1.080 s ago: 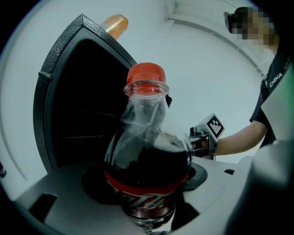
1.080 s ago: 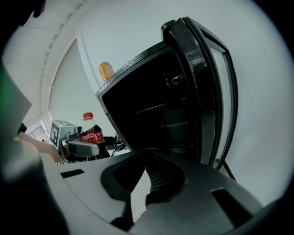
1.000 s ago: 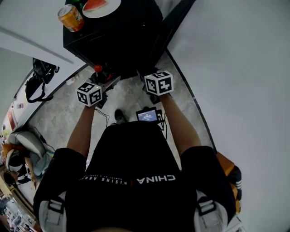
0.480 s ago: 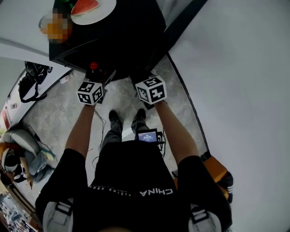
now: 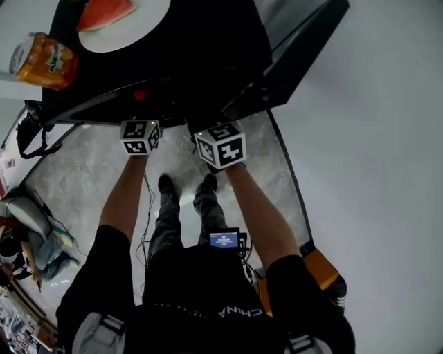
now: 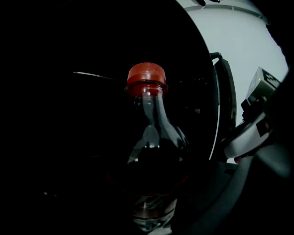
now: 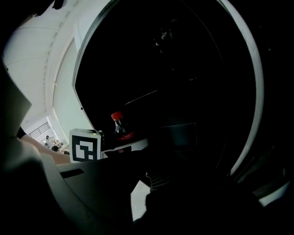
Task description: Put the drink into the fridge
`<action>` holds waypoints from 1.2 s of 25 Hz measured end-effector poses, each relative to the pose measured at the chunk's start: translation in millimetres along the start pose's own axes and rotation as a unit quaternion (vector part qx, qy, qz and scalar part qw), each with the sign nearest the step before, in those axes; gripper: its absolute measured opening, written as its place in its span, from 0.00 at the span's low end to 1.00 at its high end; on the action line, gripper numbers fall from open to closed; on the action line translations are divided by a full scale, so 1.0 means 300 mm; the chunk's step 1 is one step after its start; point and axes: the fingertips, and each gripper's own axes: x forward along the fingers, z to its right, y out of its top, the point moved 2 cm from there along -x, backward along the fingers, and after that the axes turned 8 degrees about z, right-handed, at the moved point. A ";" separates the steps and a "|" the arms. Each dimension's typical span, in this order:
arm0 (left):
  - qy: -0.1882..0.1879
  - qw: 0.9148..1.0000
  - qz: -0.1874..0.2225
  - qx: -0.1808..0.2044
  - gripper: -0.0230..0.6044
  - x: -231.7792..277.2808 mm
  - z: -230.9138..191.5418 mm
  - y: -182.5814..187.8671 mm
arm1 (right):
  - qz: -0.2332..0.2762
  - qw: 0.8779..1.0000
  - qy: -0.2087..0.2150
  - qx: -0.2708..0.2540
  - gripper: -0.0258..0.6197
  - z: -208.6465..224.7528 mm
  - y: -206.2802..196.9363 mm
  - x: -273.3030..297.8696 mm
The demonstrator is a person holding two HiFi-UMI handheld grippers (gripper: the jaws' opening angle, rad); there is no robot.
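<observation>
The drink is a dark cola bottle (image 6: 151,151) with a red cap (image 6: 146,75). It stands upright in my left gripper (image 6: 151,206), which is shut on its lower body. In the head view only the cap (image 5: 140,95) shows, at the front edge of the black fridge (image 5: 208,62), ahead of the left gripper (image 5: 141,131). My right gripper (image 5: 220,145) is beside it, also at the fridge's dark opening. The right gripper view shows the bottle (image 7: 118,126) to the left against the black interior. The right jaws are lost in darkness.
The fridge door (image 5: 304,48) stands open to the right. On the fridge top are a white plate (image 5: 149,21) with a watermelon slice (image 5: 104,12) and an orange can (image 5: 45,61). A white wall lies right; bags (image 5: 31,131) and clutter sit at the left on the floor.
Both grippers have moved forward to the fridge opening, and the bottle's cap is now at the fridge's front edge. The person has stepped closer.
</observation>
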 end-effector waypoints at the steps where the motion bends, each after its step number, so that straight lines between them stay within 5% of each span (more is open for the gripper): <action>1: 0.006 1.000 0.006 0.001 0.54 0.015 0.005 0.007 | 0.003 1.000 -0.001 0.001 0.06 0.006 0.012 -0.007; 14: 0.038 0.998 0.018 0.053 0.54 0.193 -0.068 -0.035 | 0.007 1.000 -0.008 0.017 0.06 0.097 -0.043 0.070; 30: 0.026 0.998 -0.012 0.048 0.59 0.191 -0.083 -0.078 | 0.017 1.000 -0.008 0.024 0.06 0.088 -0.056 0.039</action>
